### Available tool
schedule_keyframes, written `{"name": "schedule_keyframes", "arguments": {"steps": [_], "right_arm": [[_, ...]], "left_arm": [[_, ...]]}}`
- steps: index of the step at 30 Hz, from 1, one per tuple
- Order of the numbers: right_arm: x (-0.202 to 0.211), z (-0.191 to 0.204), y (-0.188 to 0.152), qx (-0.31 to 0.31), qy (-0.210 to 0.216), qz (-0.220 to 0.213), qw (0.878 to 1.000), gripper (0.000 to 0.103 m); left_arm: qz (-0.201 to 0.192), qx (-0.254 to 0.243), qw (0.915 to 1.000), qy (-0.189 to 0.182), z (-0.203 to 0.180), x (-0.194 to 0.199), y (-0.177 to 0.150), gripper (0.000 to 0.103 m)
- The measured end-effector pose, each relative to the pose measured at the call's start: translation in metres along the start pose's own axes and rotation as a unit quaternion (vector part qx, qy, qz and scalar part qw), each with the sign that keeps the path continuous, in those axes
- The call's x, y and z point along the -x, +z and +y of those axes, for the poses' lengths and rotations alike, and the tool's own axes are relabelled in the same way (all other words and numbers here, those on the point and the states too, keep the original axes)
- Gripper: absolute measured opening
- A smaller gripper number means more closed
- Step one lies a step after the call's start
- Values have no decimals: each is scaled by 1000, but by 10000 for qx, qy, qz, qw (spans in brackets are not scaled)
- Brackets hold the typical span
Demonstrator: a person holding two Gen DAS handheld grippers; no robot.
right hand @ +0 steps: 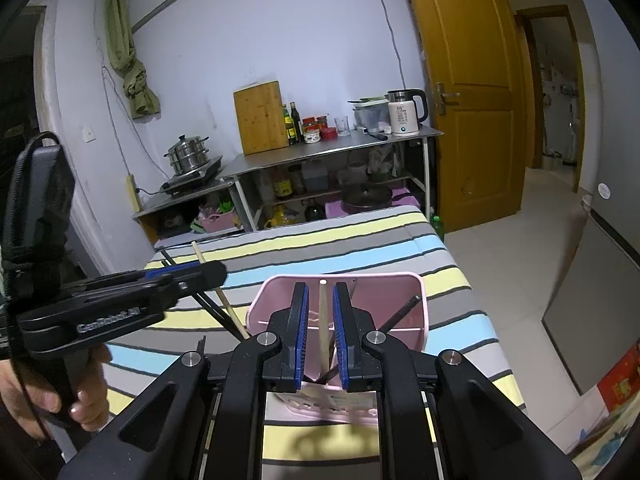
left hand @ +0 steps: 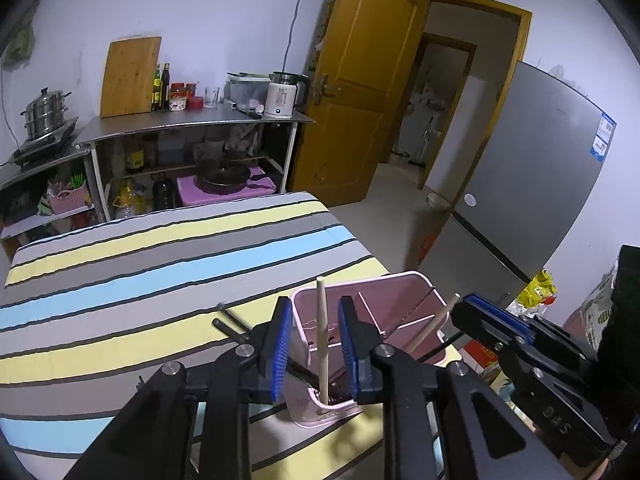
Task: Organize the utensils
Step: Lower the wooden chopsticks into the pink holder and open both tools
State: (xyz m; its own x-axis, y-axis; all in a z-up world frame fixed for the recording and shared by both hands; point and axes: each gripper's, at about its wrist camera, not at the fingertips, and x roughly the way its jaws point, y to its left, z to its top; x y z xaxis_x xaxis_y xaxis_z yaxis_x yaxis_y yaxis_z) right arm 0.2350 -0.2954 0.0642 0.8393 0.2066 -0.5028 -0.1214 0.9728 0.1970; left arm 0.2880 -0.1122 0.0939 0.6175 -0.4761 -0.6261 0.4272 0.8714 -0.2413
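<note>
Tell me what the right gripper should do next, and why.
Probably lift the right gripper straight up and away. Its jaws stand open, with a gap on each side of the wooden chopstick. That chopstick already stands in the pink utensil holder, so it looks delivered.

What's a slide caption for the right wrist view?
Right tool open around a wooden chopstick standing in the pink holder.
</note>
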Motion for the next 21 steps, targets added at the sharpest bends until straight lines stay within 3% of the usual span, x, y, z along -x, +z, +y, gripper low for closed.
{"name": "schedule_keyframes", "arguments": {"steps": [3,5,14,21], "right_arm": [[1,-1,-1,-11,17,4,10000,12],[1,-1,-1,-31,18,7,10000,12],[-2,-4,-2,-98,22,38,9999,12],[-1,-5,-4,-115,20,68,9999,12]], "left_arm": [[-49,-30,10000,10,-1,-3,1,22],[-103,-33,9999,-5,-2,-4,2,5],[-670,-35,9977,-92,-2,29,9,5],[-418,-167,9989,-124,-4,25,-8,5]]}}
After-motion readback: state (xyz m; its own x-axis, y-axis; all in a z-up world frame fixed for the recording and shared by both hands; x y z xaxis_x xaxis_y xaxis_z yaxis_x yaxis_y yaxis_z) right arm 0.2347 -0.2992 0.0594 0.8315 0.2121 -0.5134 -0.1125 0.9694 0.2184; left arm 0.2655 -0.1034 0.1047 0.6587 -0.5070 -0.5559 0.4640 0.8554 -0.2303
